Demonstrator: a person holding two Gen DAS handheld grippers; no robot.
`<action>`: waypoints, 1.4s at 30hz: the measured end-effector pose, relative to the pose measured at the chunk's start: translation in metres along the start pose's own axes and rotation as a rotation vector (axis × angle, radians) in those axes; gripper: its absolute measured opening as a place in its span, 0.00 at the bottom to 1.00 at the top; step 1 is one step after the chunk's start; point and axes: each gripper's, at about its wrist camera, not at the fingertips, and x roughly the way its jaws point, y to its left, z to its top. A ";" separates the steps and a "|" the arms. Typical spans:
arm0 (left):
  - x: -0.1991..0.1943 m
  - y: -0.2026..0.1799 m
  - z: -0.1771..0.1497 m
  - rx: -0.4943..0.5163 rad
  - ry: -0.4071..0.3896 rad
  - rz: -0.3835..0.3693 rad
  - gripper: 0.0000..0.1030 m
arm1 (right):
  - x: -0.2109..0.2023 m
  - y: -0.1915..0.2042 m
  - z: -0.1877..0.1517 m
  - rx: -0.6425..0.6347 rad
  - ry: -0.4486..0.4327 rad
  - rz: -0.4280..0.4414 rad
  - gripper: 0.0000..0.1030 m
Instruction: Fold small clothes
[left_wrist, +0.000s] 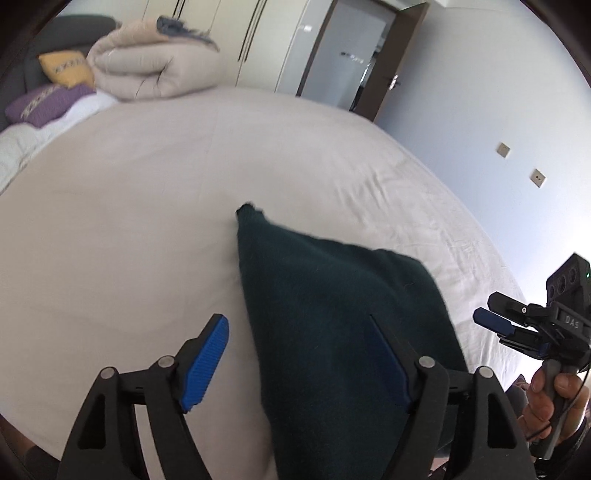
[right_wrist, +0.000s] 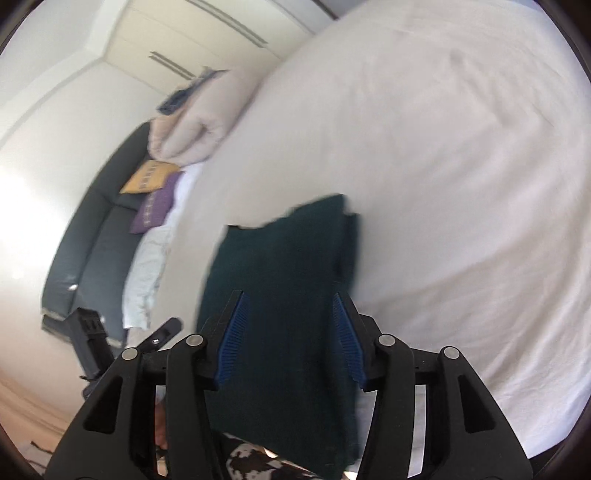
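A dark green knitted garment (left_wrist: 332, 306) lies folded on the white bed sheet (left_wrist: 129, 206), near the front edge. My left gripper (left_wrist: 299, 354) is open, its blue pads wide apart; the right pad lies over the garment's near part and the left pad is above bare sheet. The right gripper shows in the left wrist view (left_wrist: 495, 325) at the far right, held in a hand off the bed edge. In the right wrist view the garment (right_wrist: 288, 266) lies between and beyond the open jaws of my right gripper (right_wrist: 290, 332), which hold nothing.
A folded beige duvet (left_wrist: 155, 62) and yellow (left_wrist: 66, 68) and purple cushions (left_wrist: 44, 103) lie at the head of the bed by a dark headboard (right_wrist: 85, 236). Wardrobe doors (left_wrist: 258, 40) and an open doorway (left_wrist: 354, 55) stand beyond. A patterned cloth (right_wrist: 255, 461) shows below the right gripper.
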 end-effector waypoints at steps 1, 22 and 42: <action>0.000 -0.008 0.000 0.028 -0.006 -0.005 0.79 | 0.004 0.009 -0.002 -0.015 0.016 0.046 0.47; 0.054 -0.011 -0.034 0.044 0.190 0.042 0.82 | 0.037 -0.064 -0.035 0.121 0.074 0.150 0.38; -0.147 -0.093 -0.011 0.311 -0.671 0.411 1.00 | -0.141 0.092 -0.039 -0.409 -0.727 -0.275 1.00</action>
